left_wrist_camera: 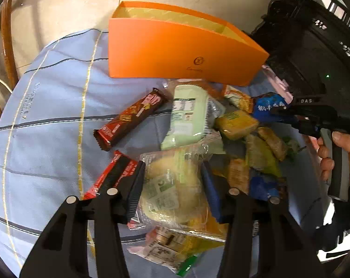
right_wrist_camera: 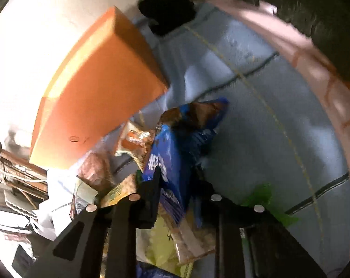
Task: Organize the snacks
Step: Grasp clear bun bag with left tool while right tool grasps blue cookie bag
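Left tongs [left_wrist_camera: 172, 185]: my pads press a clear-wrapped yellow pastry [left_wrist_camera: 175, 190] from both sides.
Right tongs [right_wrist_camera: 175, 185]: nearly closed, pinching a blue snack packet [right_wrist_camera: 172, 153].
Orange box [left_wrist_camera: 175, 51]: upright beyond the snack pile, on the tabletop's blue cloth [left_wrist_camera: 47, 115].

One orange box [left_wrist_camera: 175, 53], two red-brown snack bars [left_wrist_camera: 130, 118].

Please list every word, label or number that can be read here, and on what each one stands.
"DAS": white letters on the black right gripper.
Brown snack bar wrapper: large print too distorted to read.
Orange cardboard box: small logo, illegible.
Blue snack packet: white characters, blurred.
Pale green packet: label too small.
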Demonstrator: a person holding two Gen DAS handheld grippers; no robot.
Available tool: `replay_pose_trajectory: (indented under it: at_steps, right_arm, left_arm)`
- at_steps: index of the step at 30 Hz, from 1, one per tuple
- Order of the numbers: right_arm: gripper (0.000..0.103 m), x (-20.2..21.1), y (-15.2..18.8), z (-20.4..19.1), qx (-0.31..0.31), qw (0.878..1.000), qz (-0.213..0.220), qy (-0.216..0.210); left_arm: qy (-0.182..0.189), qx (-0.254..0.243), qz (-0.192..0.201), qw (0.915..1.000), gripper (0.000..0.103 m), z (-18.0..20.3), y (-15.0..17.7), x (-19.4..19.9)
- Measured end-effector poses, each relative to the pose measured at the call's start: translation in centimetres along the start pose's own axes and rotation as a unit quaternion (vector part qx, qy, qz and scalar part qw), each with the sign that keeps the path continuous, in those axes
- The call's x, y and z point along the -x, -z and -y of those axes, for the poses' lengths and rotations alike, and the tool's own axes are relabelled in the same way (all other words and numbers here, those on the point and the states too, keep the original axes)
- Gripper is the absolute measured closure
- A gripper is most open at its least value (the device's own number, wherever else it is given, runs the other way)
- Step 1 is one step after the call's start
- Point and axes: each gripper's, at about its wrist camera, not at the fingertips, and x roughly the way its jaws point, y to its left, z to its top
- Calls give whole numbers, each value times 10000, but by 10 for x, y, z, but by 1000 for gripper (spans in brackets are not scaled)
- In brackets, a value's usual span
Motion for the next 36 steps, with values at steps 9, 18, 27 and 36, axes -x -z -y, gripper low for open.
replay_pose_trajectory:
  at_steps: [9,18,27,36]
  right_arm:
    - [82,49,1,-31,568,9964,552,-310]
    - [98,99,6,-73,974,9863,895,-985]
    - [63,78,21,-71,1396,9893,432,-31]
    - [13,26,31,-35,486,9960,-284,688]
  left_arm:
    - [266,6,515,9983,58,10,-13,37]
    - [375,-15,960,9947,58,17,-27,78]
    - [288,108,712,9970,57,11,-18,77]
    - [292,116,487,9983,57,10,-3,65]
